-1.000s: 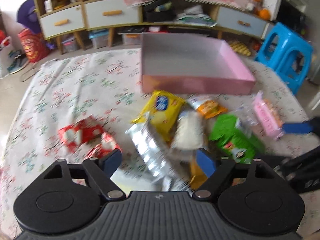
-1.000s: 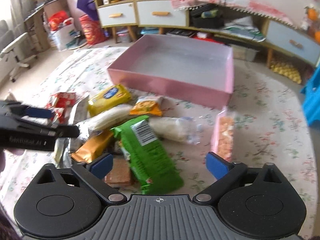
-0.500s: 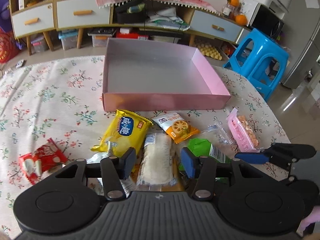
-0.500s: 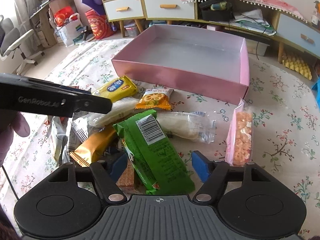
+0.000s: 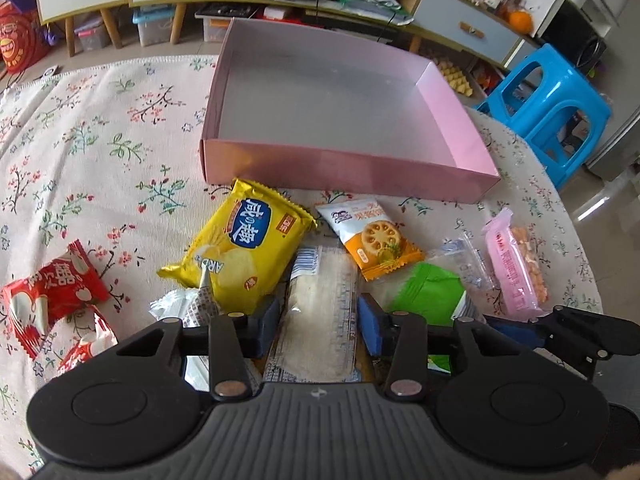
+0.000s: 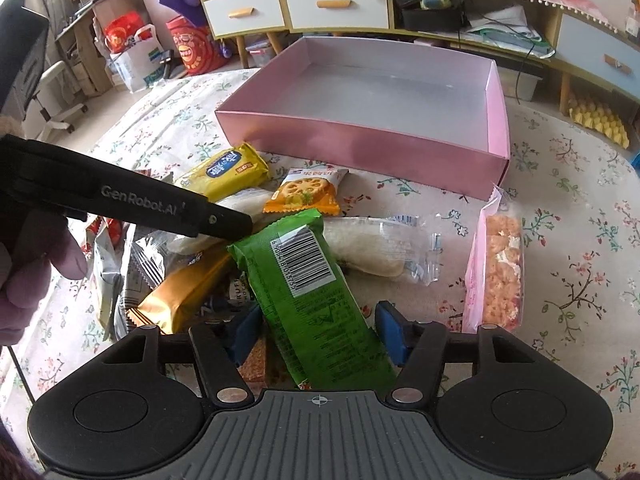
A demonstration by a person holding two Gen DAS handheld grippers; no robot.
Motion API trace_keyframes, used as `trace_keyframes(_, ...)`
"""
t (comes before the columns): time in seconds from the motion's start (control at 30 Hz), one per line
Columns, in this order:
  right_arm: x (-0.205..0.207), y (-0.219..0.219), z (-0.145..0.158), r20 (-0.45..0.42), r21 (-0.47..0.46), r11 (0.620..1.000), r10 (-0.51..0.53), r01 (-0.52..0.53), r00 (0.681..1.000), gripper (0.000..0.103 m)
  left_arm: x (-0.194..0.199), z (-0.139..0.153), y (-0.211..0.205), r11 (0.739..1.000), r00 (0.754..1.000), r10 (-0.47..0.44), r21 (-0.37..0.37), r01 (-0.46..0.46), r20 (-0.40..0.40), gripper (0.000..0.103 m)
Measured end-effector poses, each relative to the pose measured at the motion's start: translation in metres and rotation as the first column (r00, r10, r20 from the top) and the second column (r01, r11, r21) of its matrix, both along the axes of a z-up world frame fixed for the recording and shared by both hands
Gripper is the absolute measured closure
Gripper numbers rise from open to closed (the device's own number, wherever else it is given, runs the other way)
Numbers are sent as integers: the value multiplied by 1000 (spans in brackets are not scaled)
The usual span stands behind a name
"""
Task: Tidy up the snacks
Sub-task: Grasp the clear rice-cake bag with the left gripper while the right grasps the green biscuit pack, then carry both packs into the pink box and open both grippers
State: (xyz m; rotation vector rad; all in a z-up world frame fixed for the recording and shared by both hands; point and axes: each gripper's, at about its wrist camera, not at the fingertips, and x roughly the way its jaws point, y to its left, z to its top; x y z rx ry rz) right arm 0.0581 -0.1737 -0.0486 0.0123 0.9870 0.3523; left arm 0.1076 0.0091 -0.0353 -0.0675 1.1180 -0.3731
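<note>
Pink box [image 5: 352,174] rim clear, snacks [image 5: 248,256] crowded, perhaps overlapping

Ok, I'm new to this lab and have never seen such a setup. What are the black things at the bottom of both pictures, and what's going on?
There is no robot here. A person holds a two-finger gripper in each hand. A fisheye camera on each one looks forward along its fingers, so the black part at the bottom is the tool itself.

One picture is from the left gripper, the other from the right gripper.

On the floral tablecloth are an empty pink box and loose snacks: a yellow packet, an orange packet, a pink packet and a red packet.

Both sets of jaws have just been closing. The left pads seem to press on a clear-wrapped white packet. The right ones stand around a green packet, apparently not yet gripping it.
</note>
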Motion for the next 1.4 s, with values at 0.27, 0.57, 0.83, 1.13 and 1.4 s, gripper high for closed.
trace_keyframes(0.27,0,-4,1,-6,25,1000,-6,6,1000,56,1,1,-1,1000,1000,26,3,-26,-3,71)
trace_keyframes(0.57,0,-15,4,-49,59,996,-63,66,997,60,-4,8,7,999,999,45,-2,-45,-11,75)
trace_keyframes(0.83,-2,-30,16,-78,160,977,-126,137,989,60,-14,20,15,997,999,52,-52,-52,-1,76)
trace_keyframes(1.13,-1,-42,33,-93,250,946,-189,207,978,60,-21,31,33,986,995,101,-138,-98,18,76)
trace_keyframes(1.4,12,-55,45,-130,323,906,-245,275,961,60,-14,41,36,973,987,156,-179,-146,41,77)
